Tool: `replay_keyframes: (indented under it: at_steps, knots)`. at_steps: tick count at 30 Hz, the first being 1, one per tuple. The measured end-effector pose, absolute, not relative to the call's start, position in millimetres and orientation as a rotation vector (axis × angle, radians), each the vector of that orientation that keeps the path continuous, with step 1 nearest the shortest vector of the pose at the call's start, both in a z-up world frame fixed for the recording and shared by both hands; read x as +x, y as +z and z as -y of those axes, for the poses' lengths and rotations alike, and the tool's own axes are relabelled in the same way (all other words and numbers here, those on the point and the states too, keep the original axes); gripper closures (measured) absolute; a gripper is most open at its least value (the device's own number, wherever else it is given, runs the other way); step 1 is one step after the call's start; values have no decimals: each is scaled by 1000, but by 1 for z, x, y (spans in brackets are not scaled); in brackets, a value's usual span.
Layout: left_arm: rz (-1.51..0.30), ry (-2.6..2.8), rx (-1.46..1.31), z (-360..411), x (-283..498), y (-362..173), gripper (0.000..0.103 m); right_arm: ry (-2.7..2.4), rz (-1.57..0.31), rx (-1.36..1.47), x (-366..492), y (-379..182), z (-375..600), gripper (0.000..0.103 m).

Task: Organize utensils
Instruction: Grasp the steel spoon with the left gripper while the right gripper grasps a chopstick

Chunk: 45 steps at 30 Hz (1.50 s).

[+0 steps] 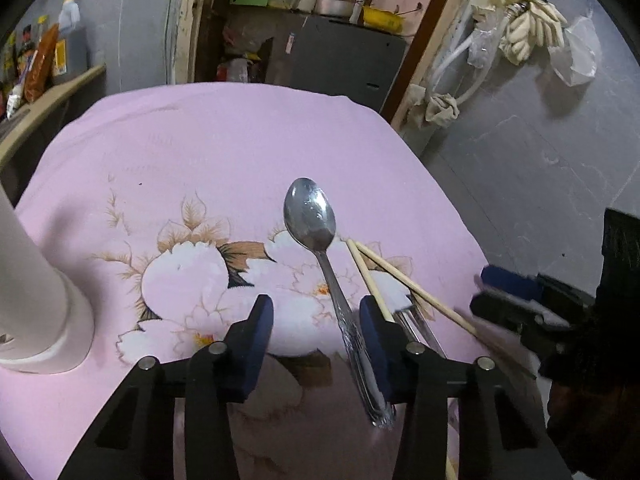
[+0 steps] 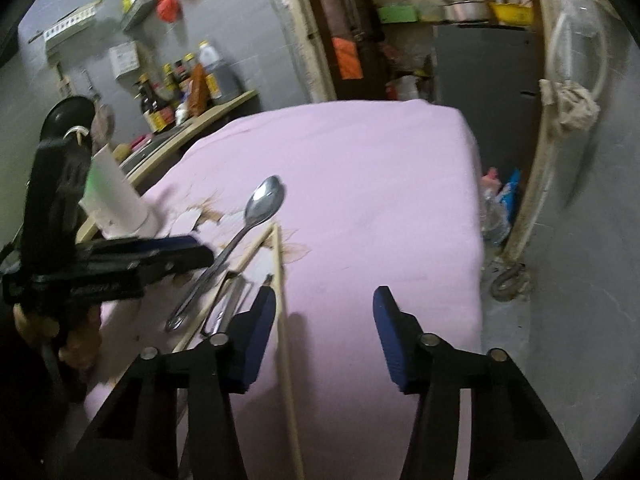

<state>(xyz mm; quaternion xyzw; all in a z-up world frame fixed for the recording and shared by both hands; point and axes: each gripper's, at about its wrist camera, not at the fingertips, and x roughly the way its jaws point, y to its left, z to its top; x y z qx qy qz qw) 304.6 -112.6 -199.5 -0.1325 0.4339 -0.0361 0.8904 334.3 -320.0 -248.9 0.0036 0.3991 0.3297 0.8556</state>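
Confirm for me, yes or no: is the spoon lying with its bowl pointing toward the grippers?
No: in the left wrist view the spoon lies with its bowl at the far end and its handle toward the left gripper.

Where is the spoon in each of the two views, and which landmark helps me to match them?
Left wrist: spoon at centre, bowl away from the camera, handle running down beside the right finger.
Right wrist: spoon left of centre, lying diagonally, bowl at upper right.
Shared landmark: the chopsticks lying beside it.
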Motion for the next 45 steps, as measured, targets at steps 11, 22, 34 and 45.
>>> replay_keyframes:
  at_steps: [11, 22, 34, 45]
  knots:
    - [-879, -74, -256, 111, 323, -196, 61, 676, -877, -155, 334, -254, 295, 78]
    - [-889, -49, -289, 101, 356, -202, 61, 641, -948, -111, 381, -247, 300, 85]
    - [-904, -74, -312, 92, 380, -206, 70, 685, -972, -212, 399, -247, 273, 84]
    - [-941, -86, -251, 101, 391, -207, 88, 679, -1004, -296, 409, -239, 245, 84]
